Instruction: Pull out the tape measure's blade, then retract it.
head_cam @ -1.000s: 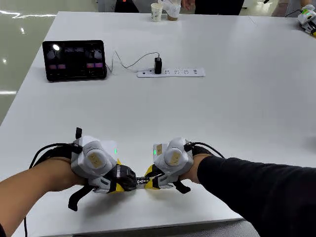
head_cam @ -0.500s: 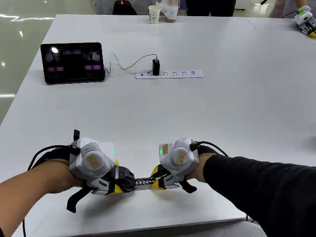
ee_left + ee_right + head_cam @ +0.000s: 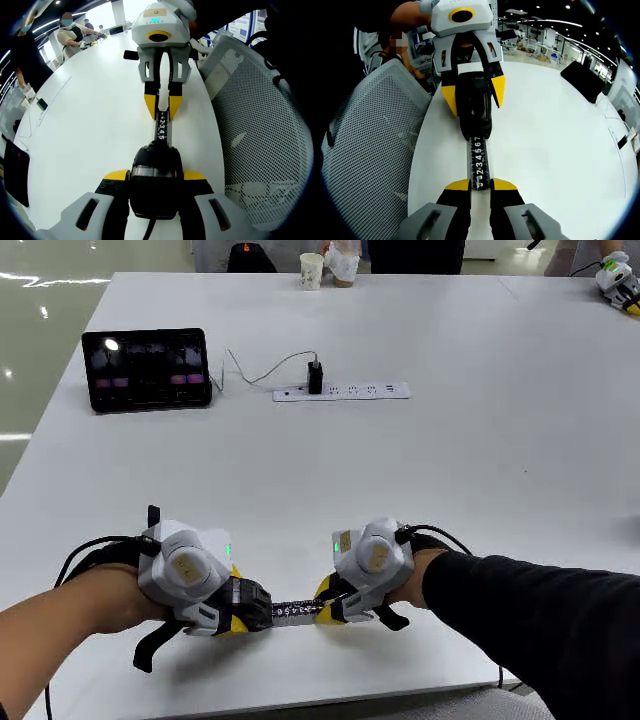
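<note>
white table [image 3: 400,460]; black tape measure [image 3: 156,175], short numbered blade [image 3: 478,162] out

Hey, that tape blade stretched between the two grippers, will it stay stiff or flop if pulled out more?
The blade is probably stiff: its short span from the case to the right gripper looks straight, without sag. Being thin and narrow, it may buckle once longer. Pinched only near its tip, it likely snaps back if released.
</note>
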Available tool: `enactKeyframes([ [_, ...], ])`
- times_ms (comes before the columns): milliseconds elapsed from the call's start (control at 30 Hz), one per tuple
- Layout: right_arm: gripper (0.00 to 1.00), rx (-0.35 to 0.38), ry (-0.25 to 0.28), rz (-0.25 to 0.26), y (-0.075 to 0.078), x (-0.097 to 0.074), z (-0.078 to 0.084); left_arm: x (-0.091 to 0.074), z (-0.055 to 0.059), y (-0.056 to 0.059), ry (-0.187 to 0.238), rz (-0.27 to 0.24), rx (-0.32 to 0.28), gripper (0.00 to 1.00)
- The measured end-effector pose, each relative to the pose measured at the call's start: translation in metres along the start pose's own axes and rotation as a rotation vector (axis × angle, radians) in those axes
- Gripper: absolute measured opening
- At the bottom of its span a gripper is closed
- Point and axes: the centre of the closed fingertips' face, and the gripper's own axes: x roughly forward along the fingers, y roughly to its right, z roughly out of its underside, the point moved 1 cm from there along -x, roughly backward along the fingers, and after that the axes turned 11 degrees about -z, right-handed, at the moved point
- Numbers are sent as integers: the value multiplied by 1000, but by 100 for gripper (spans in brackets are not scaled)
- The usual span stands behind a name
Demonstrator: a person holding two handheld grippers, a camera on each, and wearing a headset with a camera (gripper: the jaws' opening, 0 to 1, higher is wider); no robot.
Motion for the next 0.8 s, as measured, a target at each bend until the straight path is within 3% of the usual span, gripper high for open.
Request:
enactKeyframes([
  [800, 10, 22, -4, 15, -6, -18, 18, 0, -1, 1, 14, 4, 5, 32],
])
